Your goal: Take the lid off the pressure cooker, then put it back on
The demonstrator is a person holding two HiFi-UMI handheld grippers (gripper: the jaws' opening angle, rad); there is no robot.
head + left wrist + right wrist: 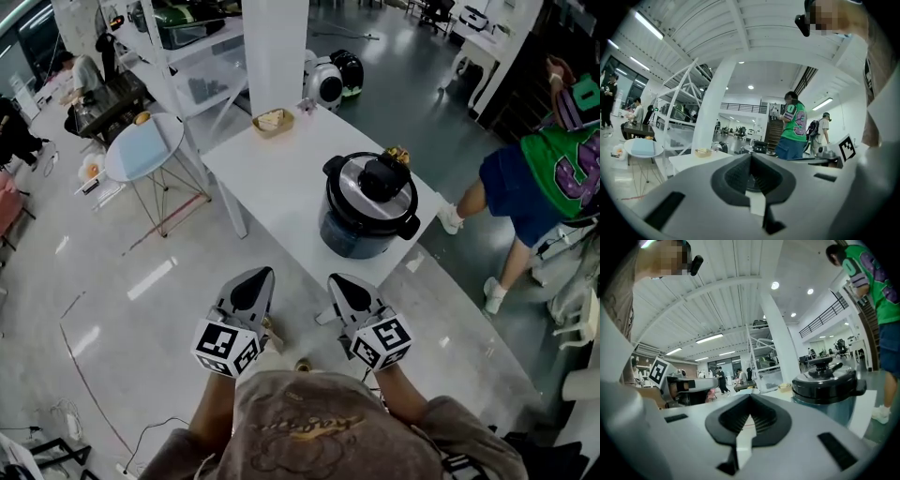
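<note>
The pressure cooker stands on the white table, near its right edge. It has a dark blue body, and its lid with a black knob is in place. My left gripper and right gripper hover side by side short of the table's near end, both shut and empty, apart from the cooker. In the right gripper view the cooker rises ahead and to the right of the closed jaws of the right gripper. In the left gripper view the left gripper is shut with nothing in it.
A small wooden tray and two round appliances sit at the table's far end by a white pillar. A person in a green shirt stands right of the table. A round blue table is at left.
</note>
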